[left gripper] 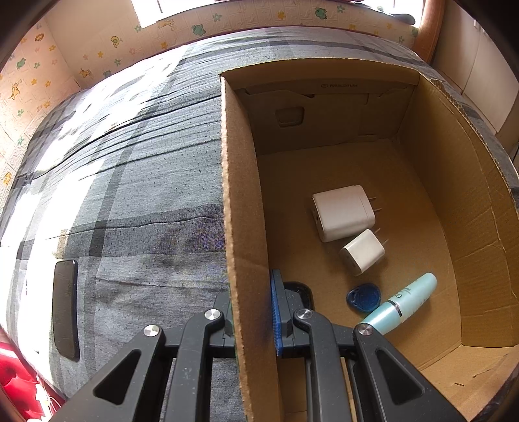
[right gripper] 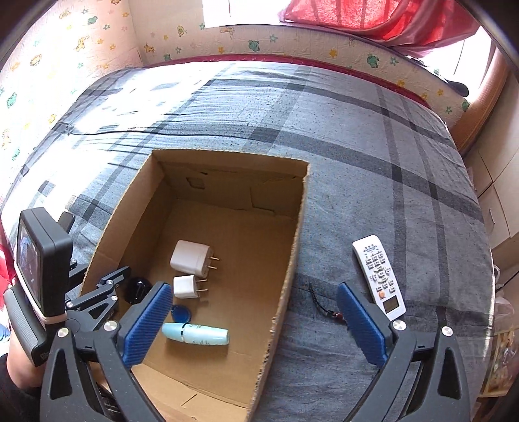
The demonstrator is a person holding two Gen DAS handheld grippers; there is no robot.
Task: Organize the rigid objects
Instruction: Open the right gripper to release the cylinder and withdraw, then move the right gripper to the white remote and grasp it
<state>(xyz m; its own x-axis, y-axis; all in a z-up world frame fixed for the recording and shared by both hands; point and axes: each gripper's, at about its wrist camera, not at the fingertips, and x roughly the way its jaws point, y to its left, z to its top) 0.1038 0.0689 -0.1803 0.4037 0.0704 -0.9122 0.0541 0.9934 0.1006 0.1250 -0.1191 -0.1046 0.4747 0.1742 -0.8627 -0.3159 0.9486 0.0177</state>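
An open cardboard box (right gripper: 293, 246) (left gripper: 241, 227) sits on the grey plaid bed. Inside lie a large white charger (left gripper: 342, 212) (right gripper: 191, 256), a small white charger (left gripper: 361, 251) (right gripper: 185, 286), a blue key fob (left gripper: 363, 297) (right gripper: 181, 313), a teal tube (left gripper: 400, 303) (right gripper: 196, 334) and a black object (right gripper: 138, 289). My left gripper (left gripper: 251, 324) is shut on the box's left wall. My right gripper (right gripper: 256, 324) is open above the box's right wall. A white remote (right gripper: 378, 276) and a beaded cord (right gripper: 321, 302) lie right of the box.
A black phone (left gripper: 65, 311) lies on the bed left of the box. Padded cartoon wall panels (right gripper: 292, 39) border the bed at the back. Red fabric (right gripper: 356, 19) hangs at the upper right. Cabinets (left gripper: 486, 74) stand at the right.
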